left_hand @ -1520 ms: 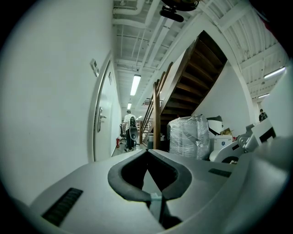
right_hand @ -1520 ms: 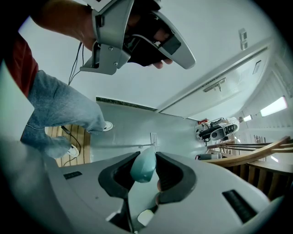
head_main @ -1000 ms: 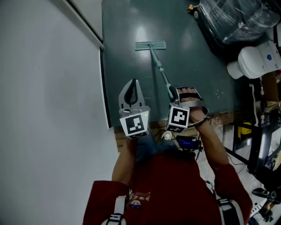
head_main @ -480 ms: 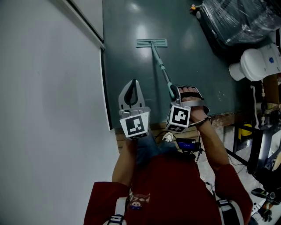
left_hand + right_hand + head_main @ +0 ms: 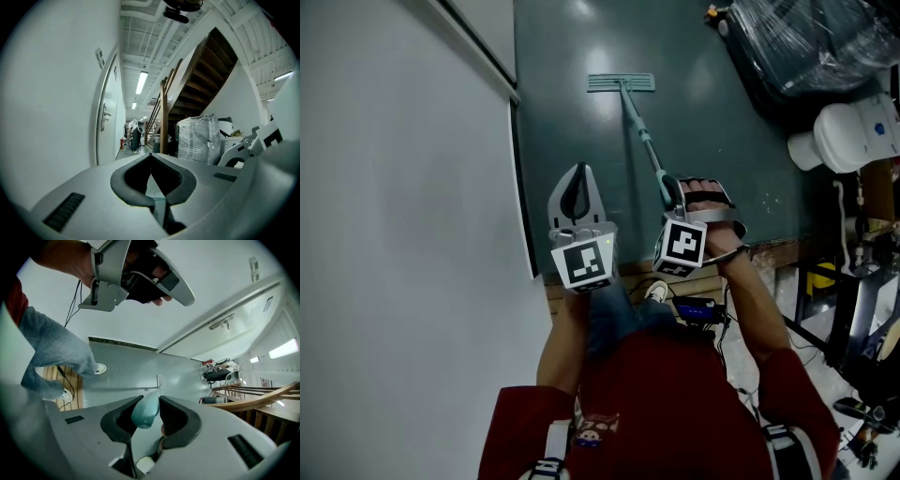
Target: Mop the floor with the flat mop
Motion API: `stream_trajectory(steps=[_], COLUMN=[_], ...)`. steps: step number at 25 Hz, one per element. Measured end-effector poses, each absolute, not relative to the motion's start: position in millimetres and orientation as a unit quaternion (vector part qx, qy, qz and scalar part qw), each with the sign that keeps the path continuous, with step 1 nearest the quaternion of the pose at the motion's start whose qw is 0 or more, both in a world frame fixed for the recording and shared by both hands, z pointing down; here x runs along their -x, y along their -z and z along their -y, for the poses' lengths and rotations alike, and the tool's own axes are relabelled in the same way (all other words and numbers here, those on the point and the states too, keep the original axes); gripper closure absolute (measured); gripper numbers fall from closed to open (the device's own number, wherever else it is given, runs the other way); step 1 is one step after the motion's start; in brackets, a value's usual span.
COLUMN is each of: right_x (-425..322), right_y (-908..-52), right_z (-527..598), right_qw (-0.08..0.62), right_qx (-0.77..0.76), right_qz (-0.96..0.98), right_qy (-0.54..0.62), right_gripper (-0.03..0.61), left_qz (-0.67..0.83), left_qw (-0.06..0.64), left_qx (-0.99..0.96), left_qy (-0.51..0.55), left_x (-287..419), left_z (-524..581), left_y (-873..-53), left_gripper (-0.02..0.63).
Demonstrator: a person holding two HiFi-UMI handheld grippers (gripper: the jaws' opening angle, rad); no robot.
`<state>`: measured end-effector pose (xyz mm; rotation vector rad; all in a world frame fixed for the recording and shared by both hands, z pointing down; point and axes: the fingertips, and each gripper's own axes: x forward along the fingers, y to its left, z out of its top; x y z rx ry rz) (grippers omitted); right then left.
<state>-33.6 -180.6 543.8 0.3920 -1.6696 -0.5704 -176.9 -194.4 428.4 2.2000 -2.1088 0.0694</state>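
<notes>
The floor [image 5: 712, 131] fills most of the head view, a dull grey-green sheet with lamp glare on it. It is shut in on the left by a white wall [image 5: 394, 244] and on the right by a plastic-wrapped load [image 5: 806, 37] and other clutter. The lane between them is the ground to be mopped, and the person stands at its near end, facing along it.

The mop [image 5: 628, 103] reaches out ahead down that lane. Its pad [image 5: 622, 82] lies flat on the floor, well away from the feet and set crosswise to the handle [image 5: 647, 150], which slopes back and up to the person's right side. That long, low slant probably serves to keep the whole pad pressed down while covering as much floor as one stroke allows. Whether the stroke is a push or a pull cannot be told from here.

The right gripper [image 5: 150, 398] is clamped on the teal grip [image 5: 143, 413] at the handle's very top — a hold at the end gives the most reach and lets a turn of the wrist steer the pad.

The left gripper [image 5: 150, 156] has its jaws pressed together with nothing between them. It hangs beside the right one, clear of the handle, so the mopping looks one-handed for now, with the left held out of the way.
</notes>
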Motion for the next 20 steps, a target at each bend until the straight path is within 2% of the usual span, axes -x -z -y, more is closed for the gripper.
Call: stream_trajectory(steps=[20], right_x=[65], right_y=[-570], right_z=[257], right_qw=[0.622], right_qx=[-0.186], right_qz=[0.720], right_qy=[0.245], right_gripper=[0.459], left_qz=[0.694], left_qw=[0.061], left_qx=[-0.717], left_qy=[-0.029], left_x=[214], left_z=[255], left_y=[-465], left_gripper=[0.598])
